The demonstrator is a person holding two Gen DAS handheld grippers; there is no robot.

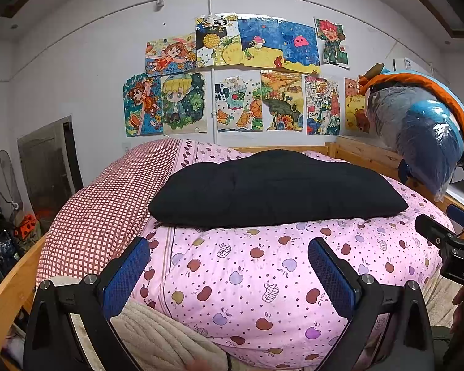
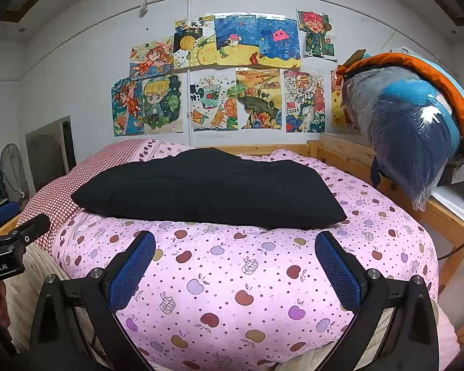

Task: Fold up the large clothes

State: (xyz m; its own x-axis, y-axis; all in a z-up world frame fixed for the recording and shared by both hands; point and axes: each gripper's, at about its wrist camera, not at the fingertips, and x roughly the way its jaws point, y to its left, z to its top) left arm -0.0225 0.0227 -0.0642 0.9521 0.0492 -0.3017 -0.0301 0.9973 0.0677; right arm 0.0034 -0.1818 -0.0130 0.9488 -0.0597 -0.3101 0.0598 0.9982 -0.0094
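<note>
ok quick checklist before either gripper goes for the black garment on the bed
1. Left gripper open and empty: ok, jaws spread wide, nothing between them.
2. Right gripper open and empty: ok, same.
3. Black garment free of either gripper: ok, it lies beyond both pairs of fingertips.
4. Garment already folded: cannot tell for sure; it looks like a compact rectangle.
5. Flat surface under it: not ok, it lies on a puffy pink quilt that bulges.
6. Near edge clear of clutter: ok, only quilt lies between grippers and garment.
</note>
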